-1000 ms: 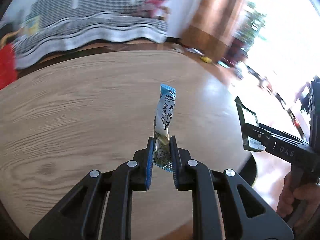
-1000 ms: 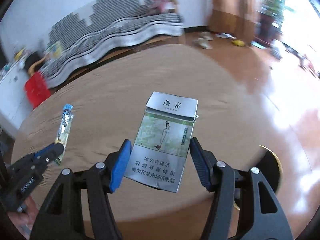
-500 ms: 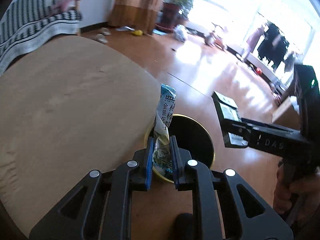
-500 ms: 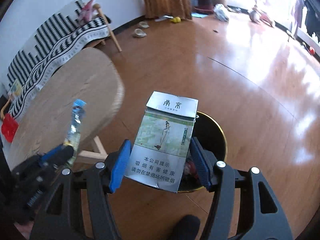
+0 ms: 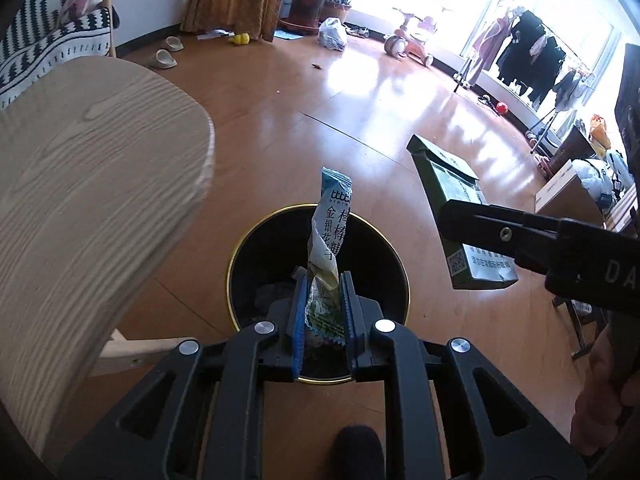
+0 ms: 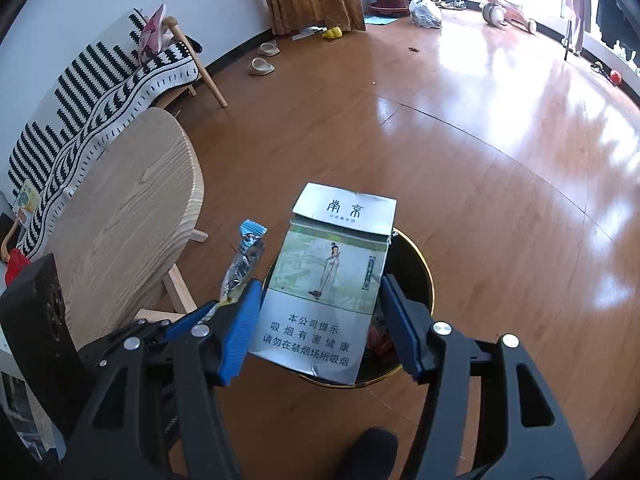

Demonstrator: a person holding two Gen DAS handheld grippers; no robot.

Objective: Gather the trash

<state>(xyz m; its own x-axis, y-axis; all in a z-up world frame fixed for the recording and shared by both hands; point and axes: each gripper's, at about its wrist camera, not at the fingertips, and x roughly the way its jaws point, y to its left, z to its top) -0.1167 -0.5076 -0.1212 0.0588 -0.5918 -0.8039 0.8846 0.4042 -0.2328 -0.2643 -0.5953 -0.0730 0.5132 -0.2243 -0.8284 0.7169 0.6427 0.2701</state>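
Note:
My left gripper (image 5: 322,304) is shut on a blue and white snack wrapper (image 5: 329,232), which stands upright between the blue pads right above a black bin with a gold rim (image 5: 256,256) on the floor. My right gripper (image 6: 320,312) is shut on a silver and green cigarette pack (image 6: 332,280), held over the same bin (image 6: 412,268), whose inside shows some trash. In the left wrist view the pack (image 5: 452,196) and the right gripper (image 5: 480,224) hang to the right of the bin. In the right wrist view the wrapper (image 6: 244,260) and the left gripper (image 6: 200,316) sit to the left.
A round light-wood table (image 5: 88,184) stands close on the left of the bin. A striped sofa (image 6: 100,80) lines the far wall. Slippers (image 6: 262,66), a plastic bag (image 5: 332,34), a toy tricycle (image 5: 408,38) and a clothes rack (image 5: 528,56) lie farther off on the wooden floor.
Both grippers have swung off the table top to the right and down, and now hang over the bin. Each keeps its hold: wrapper in the left, pack in the right.

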